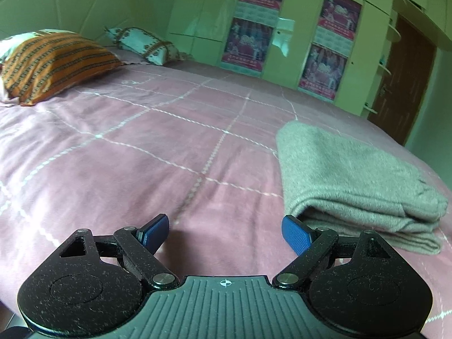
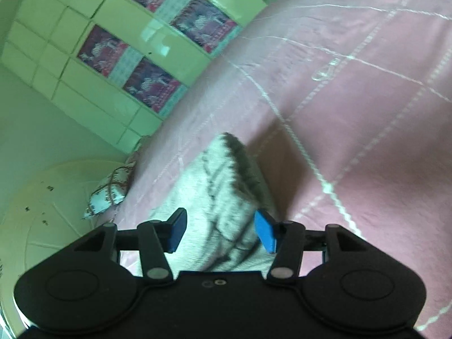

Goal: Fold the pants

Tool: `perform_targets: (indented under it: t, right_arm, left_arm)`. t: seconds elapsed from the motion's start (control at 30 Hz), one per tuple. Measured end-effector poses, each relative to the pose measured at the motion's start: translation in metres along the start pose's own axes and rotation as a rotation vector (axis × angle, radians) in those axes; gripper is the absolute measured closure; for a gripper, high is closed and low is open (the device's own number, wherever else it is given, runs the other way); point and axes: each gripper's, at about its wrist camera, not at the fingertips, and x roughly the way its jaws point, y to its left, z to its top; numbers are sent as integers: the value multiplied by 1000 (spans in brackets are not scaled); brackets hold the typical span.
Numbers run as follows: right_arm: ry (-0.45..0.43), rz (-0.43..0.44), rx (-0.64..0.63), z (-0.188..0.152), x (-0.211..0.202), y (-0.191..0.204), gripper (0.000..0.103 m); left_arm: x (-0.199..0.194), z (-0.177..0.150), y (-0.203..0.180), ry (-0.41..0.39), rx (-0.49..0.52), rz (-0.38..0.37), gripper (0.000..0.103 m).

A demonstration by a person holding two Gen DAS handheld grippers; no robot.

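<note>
Left gripper [image 1: 226,233] sits low and level over the pink checked bedspread [image 1: 141,155], blue pads spread wide, nothing between them. The folded grey woollen pants [image 1: 353,180] lie just to its right, stacked layers facing the camera, long axis running away toward the green wardrobe doors [image 1: 296,42]. Right gripper [image 2: 221,230] is rolled hard sideways, jaws parted around the pants [image 2: 214,197] without pinching. That view is blurred; the near end of the fabric is hidden behind the gripper body.
</note>
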Motion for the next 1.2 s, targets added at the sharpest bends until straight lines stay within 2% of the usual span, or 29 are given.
perform_targets:
  t: [0.1, 0.33, 0.43, 0.53, 0.6, 0.67, 0.73, 0.8, 0.83, 0.87, 1.0, 1.1, 1.2]
  right_arm:
    - [14, 26, -40, 0, 7, 17, 55]
    - [56, 72, -96, -3, 28, 40, 54]
    - [90, 96, -98, -5, 41, 41, 54]
    - [124, 69, -104, -9, 52, 36, 54]
    - [144, 66, -98, -10, 56, 26, 59]
    - [154, 43, -91, -10, 58, 17, 79]
    - [168, 56, -46, -8, 58, 9, 82]
    - [171, 73, -34, -3, 52, 13, 78]
    - [158, 87, -42, 0, 49, 16, 70]
    - [141, 97, -56, 5, 46, 21, 68]
    - [126, 107, -60, 25, 58, 29, 68]
    - [138, 84, -88, 33, 77, 30, 71]
    - [167, -36, -93, 36, 97, 19, 79]
  left_arm:
    - [-7, 8, -2, -21, -10, 17, 16]
    - [-5, 32, -14, -48, -7, 5, 16]
    - [2, 37, -20, -43, -2, -2, 16]
    - [13, 34, -26, -17, 13, -10, 16]
    - [24, 27, -26, 23, 15, -24, 15]
    - [34, 19, -21, 81, 2, -20, 7]
    - [31, 20, -14, 82, -11, -28, 7]
    - [25, 29, -11, 60, -8, -2, 7]
    - [23, 36, -10, 38, -11, -3, 7]
    - [24, 43, -11, 20, -14, -10, 7]
    - [44, 79, -24, -4, 11, -74, 7]
    - [79, 93, -44, 71, 67, -129, 7]
    - [121, 87, -58, 242, 123, -111, 7]
